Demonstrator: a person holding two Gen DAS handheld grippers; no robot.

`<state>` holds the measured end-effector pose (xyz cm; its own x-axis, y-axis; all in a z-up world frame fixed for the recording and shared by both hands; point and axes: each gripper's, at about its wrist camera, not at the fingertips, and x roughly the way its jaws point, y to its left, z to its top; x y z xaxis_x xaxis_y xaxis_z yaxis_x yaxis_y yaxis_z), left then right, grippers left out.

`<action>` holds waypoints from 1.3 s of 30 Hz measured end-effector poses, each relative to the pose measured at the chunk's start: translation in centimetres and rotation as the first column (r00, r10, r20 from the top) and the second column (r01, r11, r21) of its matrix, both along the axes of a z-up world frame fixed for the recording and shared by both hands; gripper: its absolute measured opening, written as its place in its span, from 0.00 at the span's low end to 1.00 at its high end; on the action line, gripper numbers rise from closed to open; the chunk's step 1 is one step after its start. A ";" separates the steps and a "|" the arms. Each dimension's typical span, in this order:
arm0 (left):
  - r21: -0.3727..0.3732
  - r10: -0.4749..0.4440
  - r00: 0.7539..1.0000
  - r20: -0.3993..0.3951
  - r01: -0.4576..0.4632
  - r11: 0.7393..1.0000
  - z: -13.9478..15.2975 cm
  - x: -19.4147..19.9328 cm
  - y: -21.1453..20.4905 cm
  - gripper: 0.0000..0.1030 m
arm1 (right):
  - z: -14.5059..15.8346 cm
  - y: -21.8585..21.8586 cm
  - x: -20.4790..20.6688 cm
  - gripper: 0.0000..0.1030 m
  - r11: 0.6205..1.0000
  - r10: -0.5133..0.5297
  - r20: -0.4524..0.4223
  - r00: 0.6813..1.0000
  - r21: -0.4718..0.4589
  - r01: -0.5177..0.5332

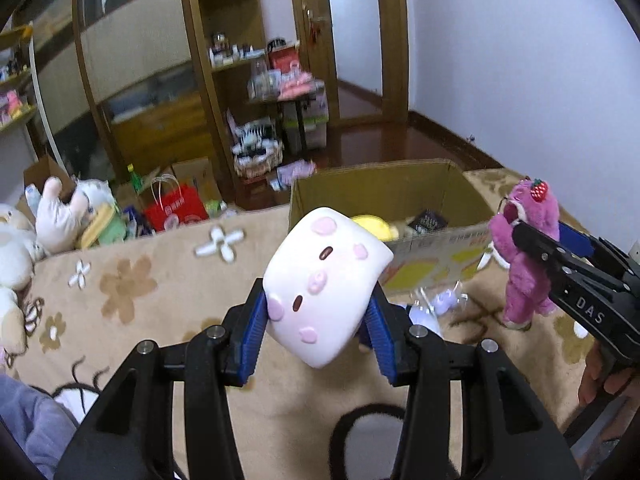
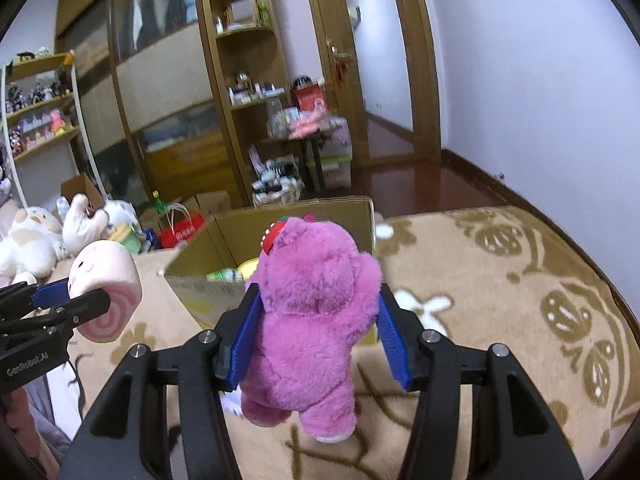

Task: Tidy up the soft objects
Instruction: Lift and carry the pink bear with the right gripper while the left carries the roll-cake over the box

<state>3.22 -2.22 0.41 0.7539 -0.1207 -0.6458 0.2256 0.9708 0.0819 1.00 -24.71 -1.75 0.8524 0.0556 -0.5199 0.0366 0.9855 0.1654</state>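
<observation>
My left gripper (image 1: 318,308) is shut on a white marshmallow-shaped plush (image 1: 326,284) with pink spots, held in the air above the beige patterned blanket (image 1: 140,288). From the right wrist view this plush (image 2: 105,288) shows a pink swirl on its end, with the left gripper (image 2: 76,300) around it. My right gripper (image 2: 318,320) is shut on a magenta plush bear (image 2: 312,320) with a strawberry on its head. The bear (image 1: 524,252) hangs at the right, in the right gripper (image 1: 532,236). An open cardboard box (image 1: 384,196) stands just beyond both toys, with several items inside.
White and cream plush toys (image 2: 36,240) lie at the far left. A red bag (image 1: 176,208), boxes and a cluttered wooden shelf unit (image 2: 248,92) stand past the blanket's edge. A small clear-wrapped item (image 1: 440,300) lies near the box. A hand (image 1: 600,376) holds the right gripper.
</observation>
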 end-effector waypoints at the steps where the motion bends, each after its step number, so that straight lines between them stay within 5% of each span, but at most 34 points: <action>1: -0.005 -0.003 1.000 0.013 0.003 1.000 0.5 -0.1 0.0 0.44 | 0.4 0.1 0.1 0.56 1.000 0.003 0.012 1.000 -0.003 -0.003; 15: -0.050 -0.038 0.979 0.203 0.049 0.998 5.1 3.7 -1.6 0.44 | 5.0 0.7 4.7 0.57 0.996 0.061 0.153 0.986 -0.067 -0.052; 19: -0.092 -0.064 0.984 0.165 0.080 0.993 5.1 6.4 -2.2 0.44 | 4.8 0.1 6.5 0.57 0.995 0.074 0.161 0.984 -0.078 -0.062; 23: -0.041 -0.071 0.984 0.166 0.079 0.996 4.0 8.0 -3.0 0.44 | 4.0 -0.5 8.2 0.57 0.994 0.082 0.149 0.985 -0.083 -0.070; 39: -0.034 -0.060 0.998 0.016 0.060 0.998 -3.1 13.1 -3.4 0.45 | -0.3 -1.1 12.7 0.58 0.993 0.116 0.059 0.992 -0.039 -0.114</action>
